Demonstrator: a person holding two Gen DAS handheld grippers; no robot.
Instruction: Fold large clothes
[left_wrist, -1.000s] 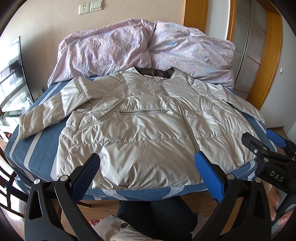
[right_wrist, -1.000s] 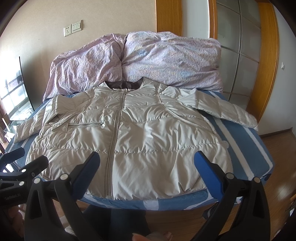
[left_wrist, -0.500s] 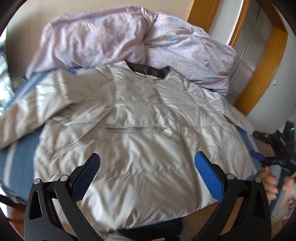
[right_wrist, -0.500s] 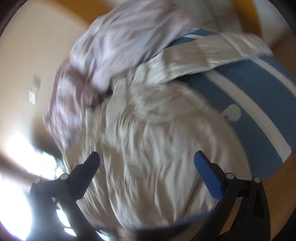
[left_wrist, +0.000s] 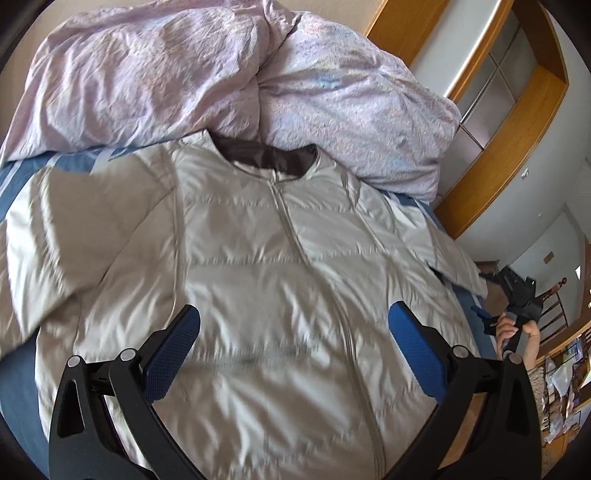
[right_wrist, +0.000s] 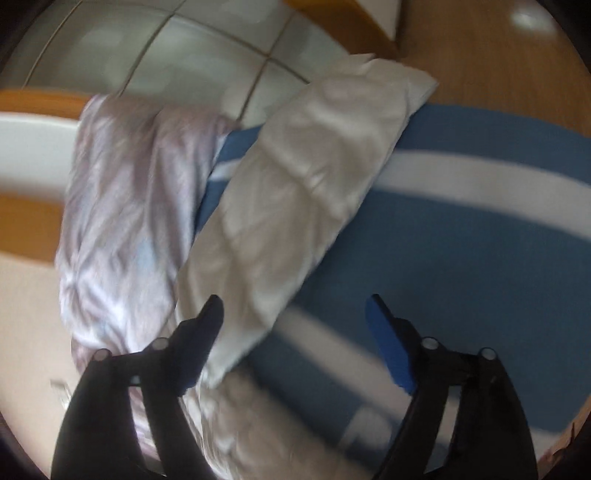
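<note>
Bedding first: a blue bed sheet (left_wrist: 14, 373) with pale stripes carries a crumpled lilac duvet (left_wrist: 229, 74) at its head, and below that lies the task's thing, a pale grey quilted puffer jacket (left_wrist: 280, 295), spread front-up, zipped, dark collar lining toward the duvet and both sleeves out. Its right sleeve (right_wrist: 295, 177) runs slantwise across the sheet, cuff near the bed's edge. By its look the jacket is light, soft and puffy with a slick shell that would slide over itself, so I judge a firm pinch at a cuff or hem corner the best hold. The left claw (left_wrist: 293, 350) hovers wide open over the jacket's front, gripping nothing. The right claw (right_wrist: 295, 328) is closing beside the sleeve, pads not yet pressing cloth. No brand or writing can be read.
</note>
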